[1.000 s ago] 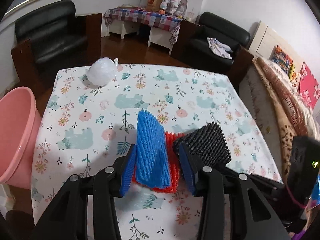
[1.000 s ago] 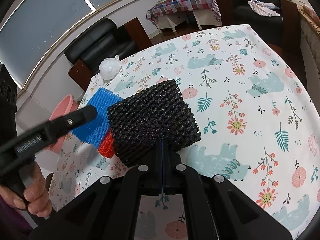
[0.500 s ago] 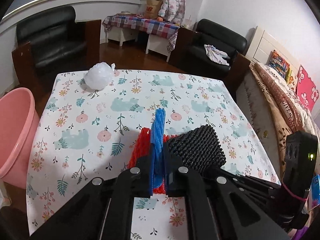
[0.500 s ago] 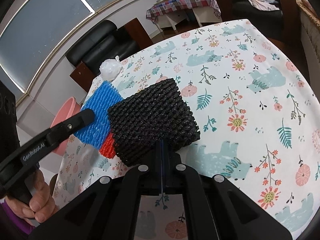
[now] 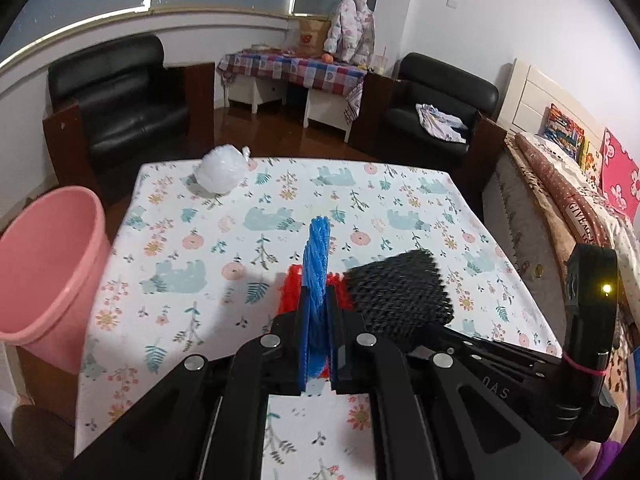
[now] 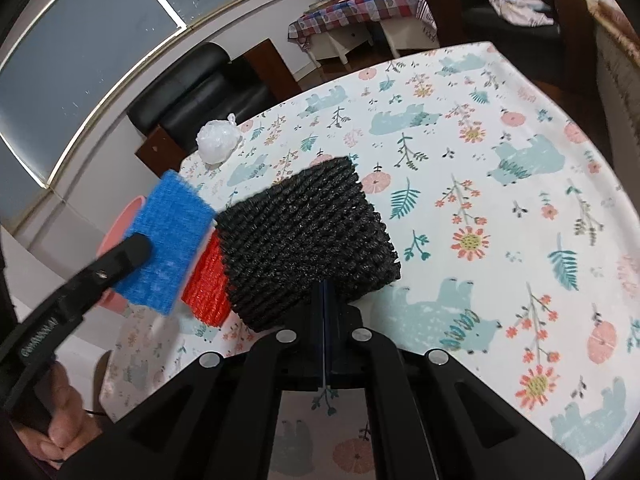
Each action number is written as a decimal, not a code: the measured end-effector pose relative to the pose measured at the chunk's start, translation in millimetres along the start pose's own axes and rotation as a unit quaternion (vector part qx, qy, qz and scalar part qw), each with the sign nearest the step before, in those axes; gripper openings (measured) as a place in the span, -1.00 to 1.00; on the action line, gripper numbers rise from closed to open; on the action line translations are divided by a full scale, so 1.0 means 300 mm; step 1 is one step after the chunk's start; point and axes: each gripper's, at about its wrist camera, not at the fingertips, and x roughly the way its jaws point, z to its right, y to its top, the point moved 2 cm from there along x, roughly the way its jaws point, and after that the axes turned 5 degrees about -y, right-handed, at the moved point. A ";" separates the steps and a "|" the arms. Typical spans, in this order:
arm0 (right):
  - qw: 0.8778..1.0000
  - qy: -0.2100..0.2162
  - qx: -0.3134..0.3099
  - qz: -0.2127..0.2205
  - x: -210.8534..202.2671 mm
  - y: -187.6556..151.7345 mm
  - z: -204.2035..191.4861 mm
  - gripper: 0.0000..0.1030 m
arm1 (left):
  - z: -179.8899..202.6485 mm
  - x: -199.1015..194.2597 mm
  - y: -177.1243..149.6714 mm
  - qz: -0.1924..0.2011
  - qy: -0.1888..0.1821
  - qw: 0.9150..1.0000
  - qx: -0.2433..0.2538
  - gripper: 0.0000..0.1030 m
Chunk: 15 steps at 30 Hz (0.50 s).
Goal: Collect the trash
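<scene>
The left gripper (image 5: 316, 312) is squeezed tight on the blue net (image 5: 316, 256) and holds it up off the table (image 5: 400, 200), while the right gripper (image 6: 325, 300) is pinched shut on the edge of the black net (image 6: 308, 240). The red net (image 6: 206, 284) lies on the table, partly under the black net. To do this well, carry the blue net over to the pink bucket (image 5: 44, 264) past the table's edge, keep the squeeze firm so it does not slip, and let go only when it hangs right over the bucket's mouth.

red foam net (image 5: 291, 292) mostly hidden behind blue net (image 5: 316, 264), pink bucket (image 5: 48, 264) cut off at edge
</scene>
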 end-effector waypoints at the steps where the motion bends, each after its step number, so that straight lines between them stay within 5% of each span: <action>1: 1.000 -0.009 -0.003 0.003 -0.007 -0.007 -0.007 -0.99 | -0.004 -0.015 -0.003 0.006 0.005 1.000 0.004 -0.88; 7: 0.999 -0.019 0.037 -0.006 -0.047 -0.033 0.013 -0.79 | -0.036 -0.080 -0.013 0.022 0.005 1.000 -0.002 -0.88; 10: 0.998 -0.019 0.065 0.012 -0.084 -0.029 0.038 -0.29 | -0.060 -0.115 -0.024 0.029 0.003 1.000 -0.011 -0.88; 15: 0.995 -0.016 0.094 0.017 -0.104 -0.036 0.059 -0.23 | -0.100 -0.167 -0.049 0.039 0.003 0.999 -0.023 -0.88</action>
